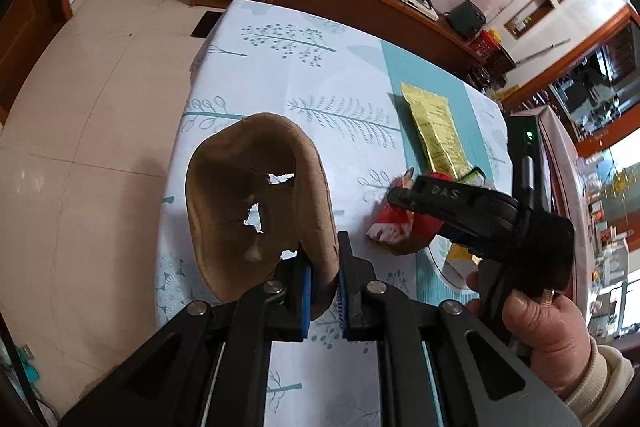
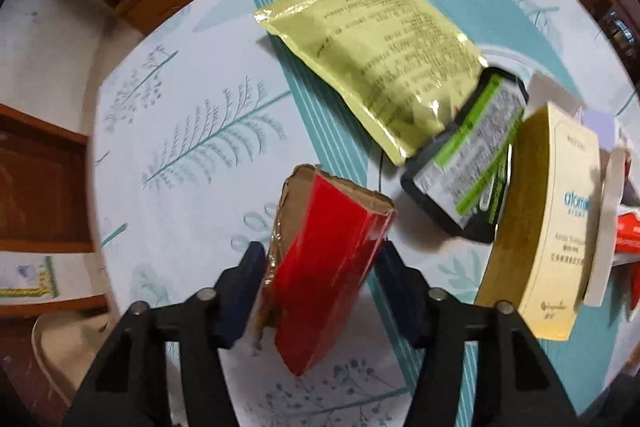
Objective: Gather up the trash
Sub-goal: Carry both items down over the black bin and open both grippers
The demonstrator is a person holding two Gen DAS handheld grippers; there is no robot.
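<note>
Two tools, both gripping trash

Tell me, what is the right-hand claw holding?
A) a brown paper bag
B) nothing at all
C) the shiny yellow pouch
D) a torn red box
D: the right gripper has its two fingers closed on either side of the torn red box, while the yellow pouch lies flat on the table beyond it.

Left wrist view looking along its fingers, down and across the patterned tablecloth (image 1: 304, 83) toward the room's far wall, right wrist view close above the cloth, angled down, both sharing the yellow pouch (image 1: 436, 125) and red carton (image 2: 324, 259).
</note>
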